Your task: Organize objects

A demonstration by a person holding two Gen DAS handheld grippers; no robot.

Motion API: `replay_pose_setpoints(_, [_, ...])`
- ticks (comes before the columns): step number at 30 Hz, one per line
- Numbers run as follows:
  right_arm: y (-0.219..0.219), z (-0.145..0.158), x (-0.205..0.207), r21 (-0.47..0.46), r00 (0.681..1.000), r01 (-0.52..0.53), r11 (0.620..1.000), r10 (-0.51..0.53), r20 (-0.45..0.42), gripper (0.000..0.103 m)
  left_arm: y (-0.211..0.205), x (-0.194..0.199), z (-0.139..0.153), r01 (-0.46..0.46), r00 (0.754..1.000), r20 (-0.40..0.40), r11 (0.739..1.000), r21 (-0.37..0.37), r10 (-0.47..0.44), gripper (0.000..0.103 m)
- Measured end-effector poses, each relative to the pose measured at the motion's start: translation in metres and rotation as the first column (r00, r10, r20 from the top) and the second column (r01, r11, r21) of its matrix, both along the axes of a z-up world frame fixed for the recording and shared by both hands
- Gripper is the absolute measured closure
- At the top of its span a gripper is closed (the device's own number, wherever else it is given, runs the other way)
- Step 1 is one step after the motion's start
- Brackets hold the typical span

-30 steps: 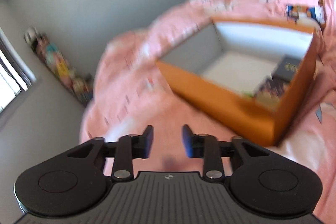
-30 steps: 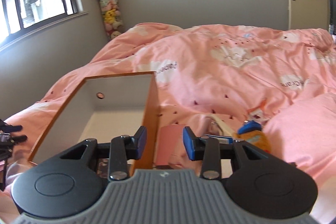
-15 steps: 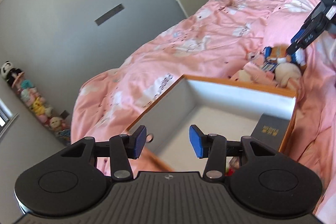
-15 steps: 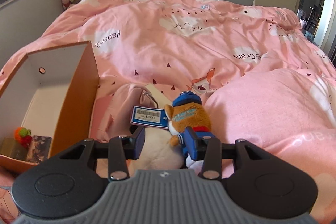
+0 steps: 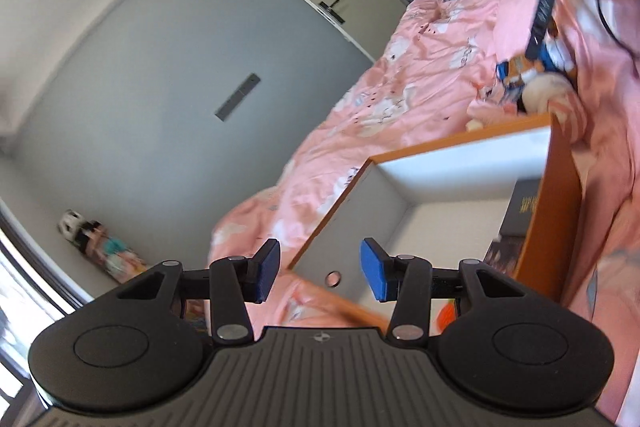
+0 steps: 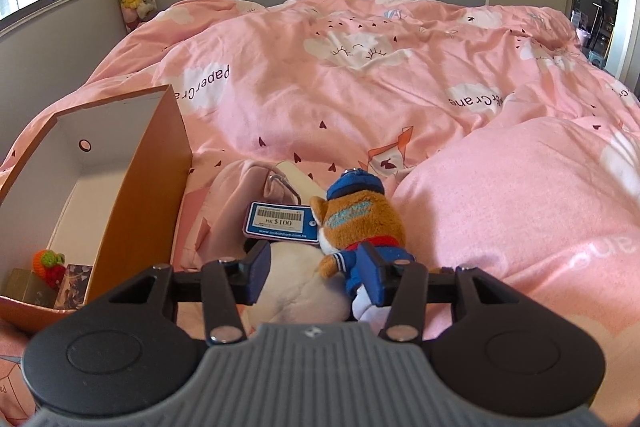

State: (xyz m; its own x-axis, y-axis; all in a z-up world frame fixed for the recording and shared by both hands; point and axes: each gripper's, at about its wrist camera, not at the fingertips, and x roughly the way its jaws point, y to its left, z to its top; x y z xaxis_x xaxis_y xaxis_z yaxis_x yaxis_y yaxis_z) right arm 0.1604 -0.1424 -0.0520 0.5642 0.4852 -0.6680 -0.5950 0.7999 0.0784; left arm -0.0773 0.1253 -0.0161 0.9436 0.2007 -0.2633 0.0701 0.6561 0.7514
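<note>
while right tongs (image 6: 313, 277) gape, plush dog (image 6: 360, 223) lies head away.

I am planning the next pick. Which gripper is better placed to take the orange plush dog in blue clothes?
The right gripper: its open fingers already flank the orange plush dog in blue clothes. The left gripper hangs open over the orange cardboard box.

The right gripper (image 6: 311, 277) hides the plush toy's (image 6: 362, 223) lower body. The box's (image 6: 136, 195) near end is cut off behind the gripper body, its contents (image 6: 48, 277) partly hidden. In the left view, the toy (image 5: 536, 83) is blurred, and a dark item (image 5: 524, 207), perhaps a book, sits half behind the box wall (image 5: 554, 203).
</note>
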Motion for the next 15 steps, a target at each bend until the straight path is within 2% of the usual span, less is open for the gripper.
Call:
replay_pose_setpoints(2, [0.000,0.002,-0.002,0.006,1.000,0.004,1.000,-0.004,0.004,0.053,0.002,-0.013,-0.010,-0.013,0.999,0.032,0.999,0.049,0.012,0.049])
replay_pose_setpoints(6, [0.002,0.007,-0.008,0.000,1.000,0.013,1.000,-0.013,0.023,0.053,0.011,-0.021,-0.018,-0.052,0.997,0.063,0.997,0.064,0.048,0.050])
replay_pose_setpoints(12, [0.007,0.016,-0.015,-0.014,0.998,0.023,1.000,-0.022,0.056,0.053,0.029,-0.014,-0.030,-0.100,0.995,-0.018,0.993,0.069,0.102,0.050])
replay_pose_setpoints(13, [0.008,0.017,-0.016,-0.016,0.998,0.023,1.000,-0.022,0.061,0.053,0.030,-0.013,-0.033,-0.107,0.993,-0.036,0.990,0.087,0.111,0.055])
replay_pose_setpoints(15, [0.009,0.019,-0.017,-0.020,0.997,0.026,0.999,-0.025,0.068,0.053,0.033,-0.009,-0.033,-0.104,0.993,-0.038,0.989,0.109,0.109,0.058])
